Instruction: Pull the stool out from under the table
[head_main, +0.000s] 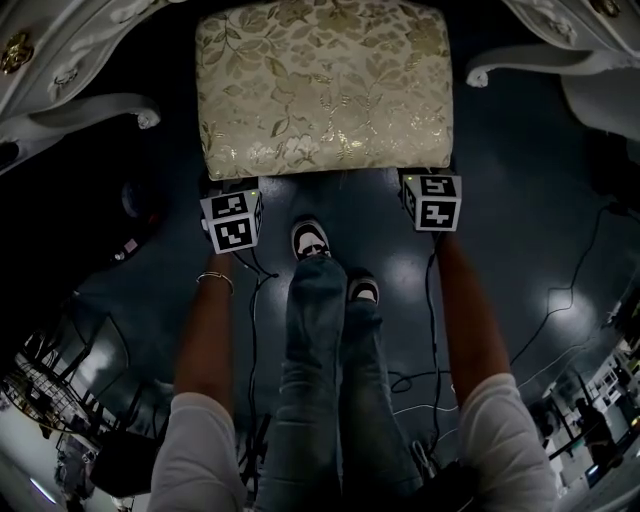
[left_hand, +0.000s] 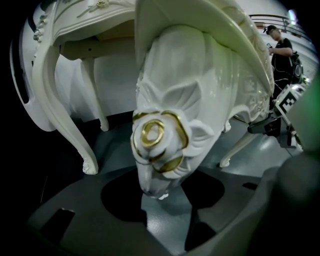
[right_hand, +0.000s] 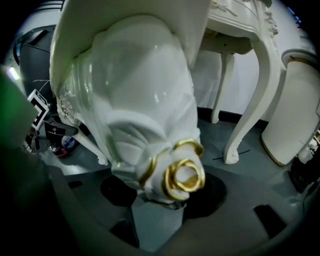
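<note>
Brocade stool (head_main: 325, 90), glossy carved leg (left_hand: 170, 90)

Stool (head_main: 325, 90) between table (head_main: 95, 110) legs, feet (head_main: 312, 240) before it, left gripper (left_hand: 167, 215) at its near-left corner, right gripper (right_hand: 155, 225) at its near-right corner

Dim, fisheye-warped views with dark, vignetted corners.
</note>
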